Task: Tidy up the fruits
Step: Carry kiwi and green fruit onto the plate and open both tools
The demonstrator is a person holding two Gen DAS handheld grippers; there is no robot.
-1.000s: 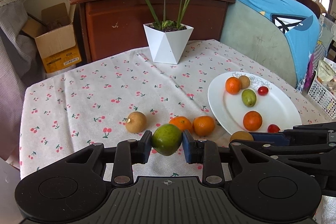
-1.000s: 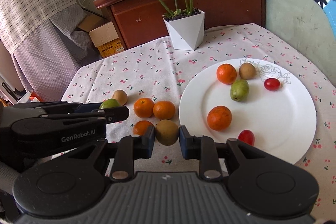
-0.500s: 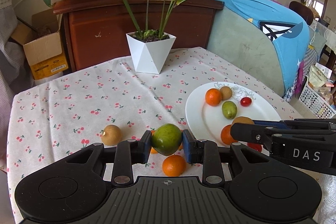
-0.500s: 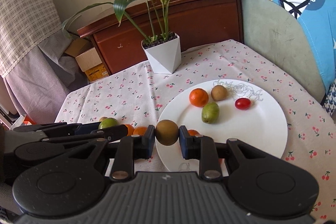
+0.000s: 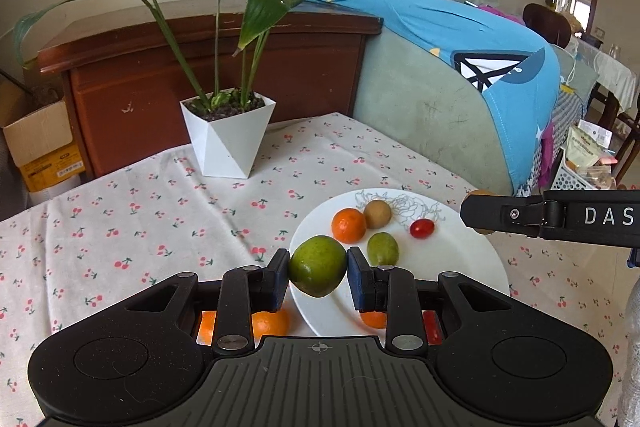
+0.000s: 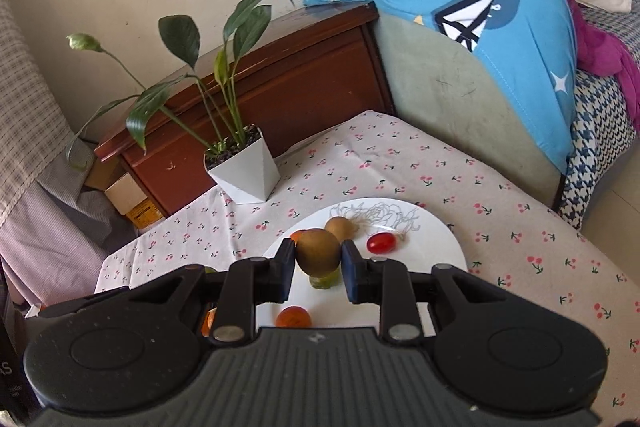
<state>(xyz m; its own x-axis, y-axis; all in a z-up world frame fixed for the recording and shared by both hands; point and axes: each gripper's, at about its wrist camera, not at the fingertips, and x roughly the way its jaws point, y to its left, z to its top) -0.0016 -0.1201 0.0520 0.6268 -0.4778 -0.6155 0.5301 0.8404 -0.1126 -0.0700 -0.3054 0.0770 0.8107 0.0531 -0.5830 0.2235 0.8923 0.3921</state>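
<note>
A cherry-print cloth covers the counter (image 5: 120,227) before a brown wooden cabinet (image 5: 200,67); left gripper (image 5: 318,273) fingers clamp one green round fruit (image 5: 317,265), right gripper (image 6: 319,265) fingers one brown round fruit (image 6: 318,251), both above the white round plate (image 5: 460,267)

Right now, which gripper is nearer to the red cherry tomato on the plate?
Right. The right gripper, holding a brown fruit, is just left of the cherry tomato. The left gripper, holding a green fruit, sits farther back near the plate edge.
</note>
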